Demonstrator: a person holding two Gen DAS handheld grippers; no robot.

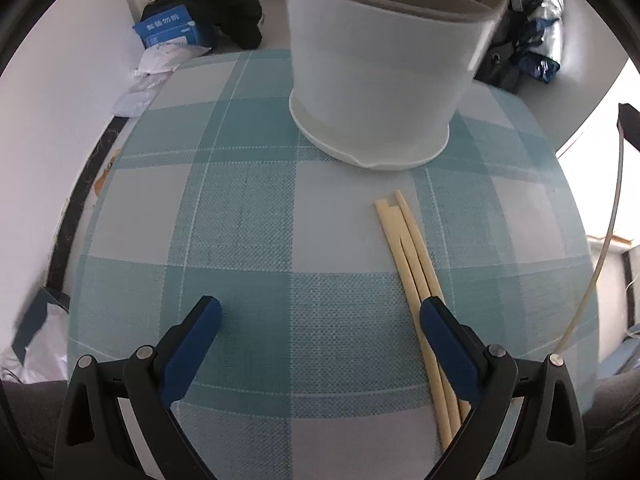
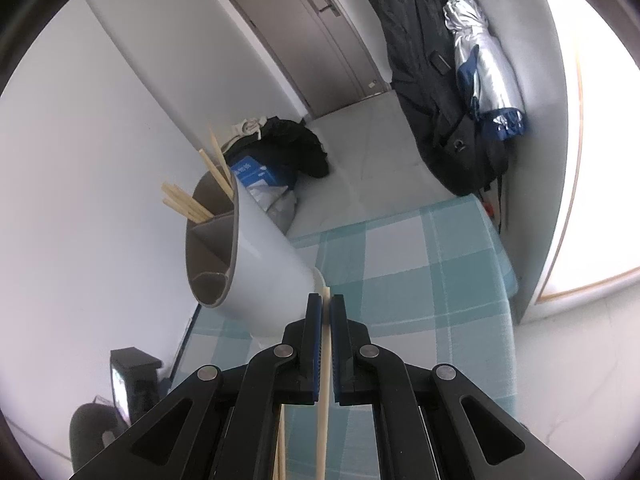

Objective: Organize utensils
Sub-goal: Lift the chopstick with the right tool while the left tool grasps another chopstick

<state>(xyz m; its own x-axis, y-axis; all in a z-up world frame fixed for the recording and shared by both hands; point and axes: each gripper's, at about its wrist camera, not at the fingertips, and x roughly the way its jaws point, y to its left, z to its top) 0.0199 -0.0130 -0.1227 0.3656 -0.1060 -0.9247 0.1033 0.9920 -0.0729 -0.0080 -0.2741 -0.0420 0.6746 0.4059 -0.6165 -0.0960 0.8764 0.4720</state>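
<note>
Three pale wooden chopsticks point(image 1: 412, 264) lie side by side on the teal checked tablecloth point(image 1: 248, 216), in front of the white utensil holder point(image 1: 380, 80). My left gripper point(image 1: 320, 314) hangs open above the cloth. Its right finger point(image 1: 440, 328) overlaps the chopsticks and nothing sits between the pads. In the right wrist view my right gripper point(image 2: 325, 312) is shut on one chopstick point(image 2: 325, 360), whose tip pokes out past the fingertips toward the holder point(image 2: 264, 264). Several chopsticks point(image 2: 188, 202) stand in the holder's far compartment. A second pale stick point(image 2: 281, 444) shows below the jaws; I cannot tell whether it is held.
Beyond the table, a blue box point(image 1: 172, 30) and dark clothing point(image 1: 236, 12) lie by the white wall. A dark bag point(image 2: 440, 92) and a folded silver umbrella point(image 2: 484, 60) hang to the right. The holder has three grey compartments point(image 2: 208, 252). A grey door point(image 2: 312, 28) stands behind.
</note>
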